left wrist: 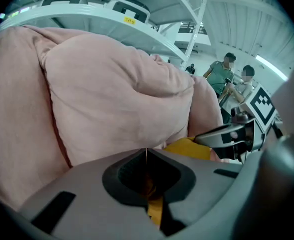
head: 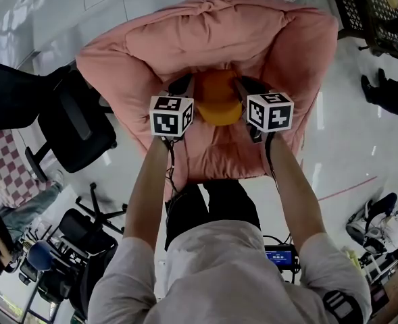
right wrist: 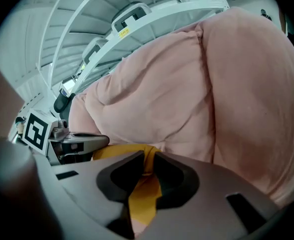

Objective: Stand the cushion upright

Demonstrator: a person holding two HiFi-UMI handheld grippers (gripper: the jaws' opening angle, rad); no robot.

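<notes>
both grippers are pinching the yellow cushion that sits in the seat of the pink chair, left gripper fingers basically together on a thin fold of it, right gripper fingers a little apart with a thicker bunch of it clamped between them

Glossy white floor all round — black office chair left, black crates right — white shelving behind.

A yellow-orange fabric cushion is carried by a plump pink padded armchair, set on glossy pale floor.
</notes>
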